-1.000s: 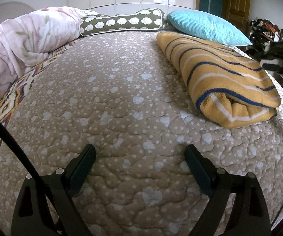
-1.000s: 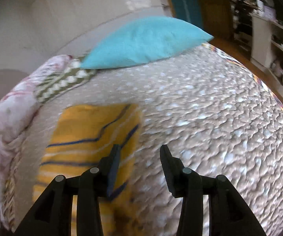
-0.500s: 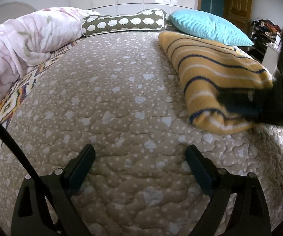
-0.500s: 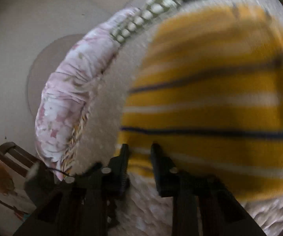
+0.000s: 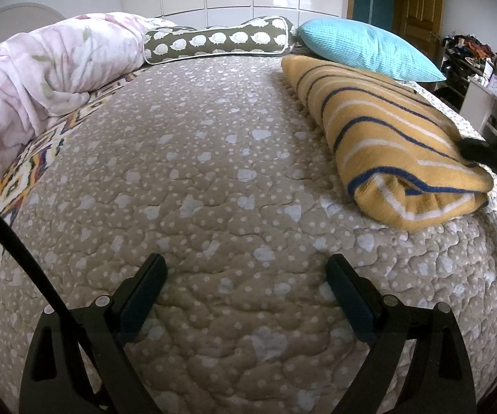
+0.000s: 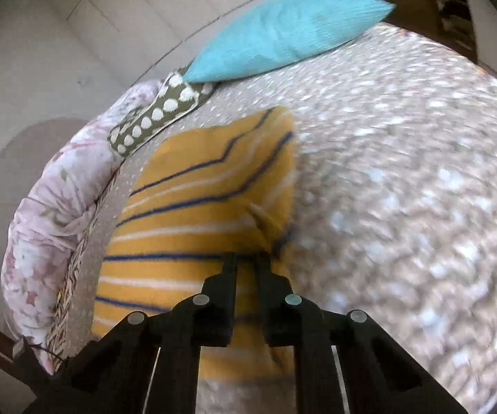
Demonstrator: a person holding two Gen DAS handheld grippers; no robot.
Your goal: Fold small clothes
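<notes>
From your left wrist camera, your left gripper (image 5: 245, 286) hangs low over the quilted bedspread (image 5: 193, 186) with its two dark fingers spread wide and nothing between them. The bedspread is padded tan fabric, stitched into puffy cells and dotted with pale spots. The yellow striped garment (image 5: 390, 138) lies to the right, well apart from this gripper: a thick, soft knit with navy and white stripes, already doubled into a long rounded bundle. At its far right edge, the dark tip of your right gripper (image 5: 473, 146) touches the cloth. Behind sit a turquoise pillow (image 5: 366, 50), a green bolster with white shapes (image 5: 221, 39) and a rumpled pink floral duvet (image 5: 45, 76). From your right wrist camera, which is motion-blurred, the right gripper's fingers are nearly together, pinching a small raised pucker of the yellow garment near its right edge. You appear to be at the grasping stage of a fold. The next move likely calls for lifting this edge and carrying it across, while your idle left gripper comes over to pin or take the opposite side.
</notes>
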